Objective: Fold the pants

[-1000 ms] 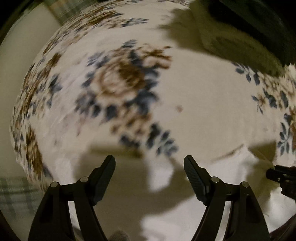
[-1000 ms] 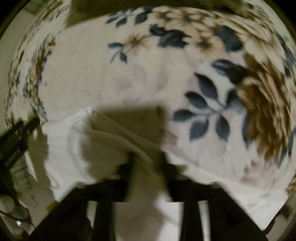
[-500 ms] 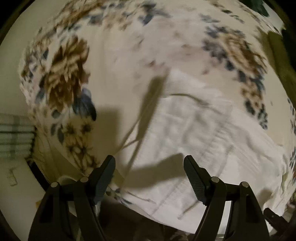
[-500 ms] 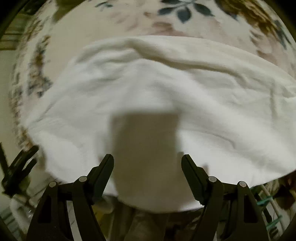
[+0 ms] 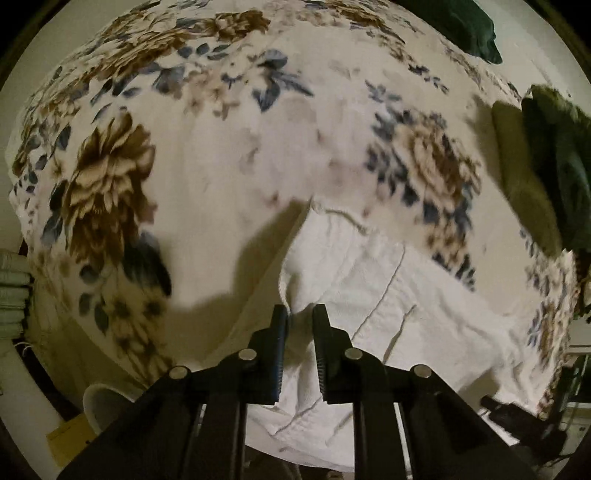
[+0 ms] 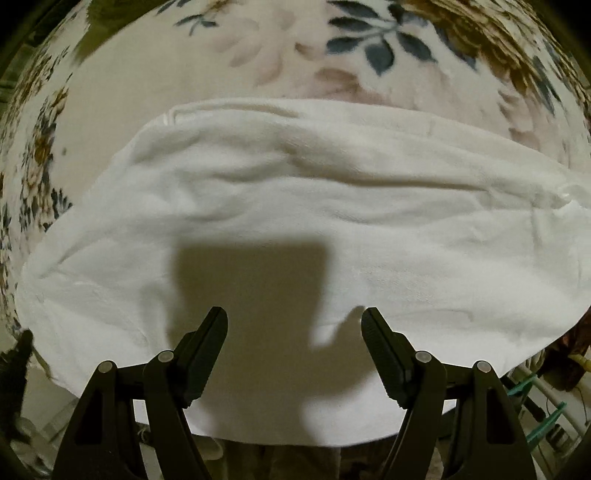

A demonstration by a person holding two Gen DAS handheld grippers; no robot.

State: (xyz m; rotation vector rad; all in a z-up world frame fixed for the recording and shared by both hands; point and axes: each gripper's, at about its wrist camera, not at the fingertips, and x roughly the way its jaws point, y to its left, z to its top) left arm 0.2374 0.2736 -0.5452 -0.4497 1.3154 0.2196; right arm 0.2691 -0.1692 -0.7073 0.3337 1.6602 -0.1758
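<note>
My work surface is a bed covered by a cream blanket [image 5: 229, 177] printed with brown flowers and blue-grey leaves; it fills most of both wrist views. The white pants [image 5: 388, 295] lie directly on it, in the lower centre and lower right of my left view, and spread wide across the middle of my right view [image 6: 295, 206]. Dark green cloth [image 5: 554, 166] rests on the blanket at the right edge of my left view, another dark green piece [image 5: 465, 26] at the upper right.
</note>
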